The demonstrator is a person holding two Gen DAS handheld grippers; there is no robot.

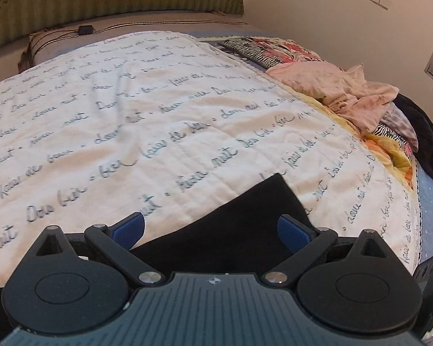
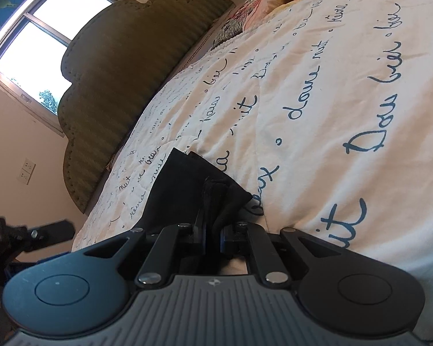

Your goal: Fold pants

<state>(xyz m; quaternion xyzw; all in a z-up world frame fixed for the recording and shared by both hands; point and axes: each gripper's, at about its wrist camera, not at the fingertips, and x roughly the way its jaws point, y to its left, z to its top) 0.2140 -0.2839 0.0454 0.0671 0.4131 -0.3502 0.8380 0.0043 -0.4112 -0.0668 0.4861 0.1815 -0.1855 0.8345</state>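
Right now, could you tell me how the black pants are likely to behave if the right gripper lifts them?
Probably floppy: the black pants bunch into folds where the right gripper pinches them. Likely light, since a small pinch holds an edge up. The free part would probably drag over the quilt; the open left gripper holds nothing.

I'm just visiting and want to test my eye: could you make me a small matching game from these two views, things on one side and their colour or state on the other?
Things:
1. pants
2. headboard
3. left gripper
4. right gripper

Descriptions:
A. green, ribbed
B. shut on cloth
C. black, lying on the white bedspread with writing
D. open

Pairs: 1-C, 2-A, 3-D, 4-B
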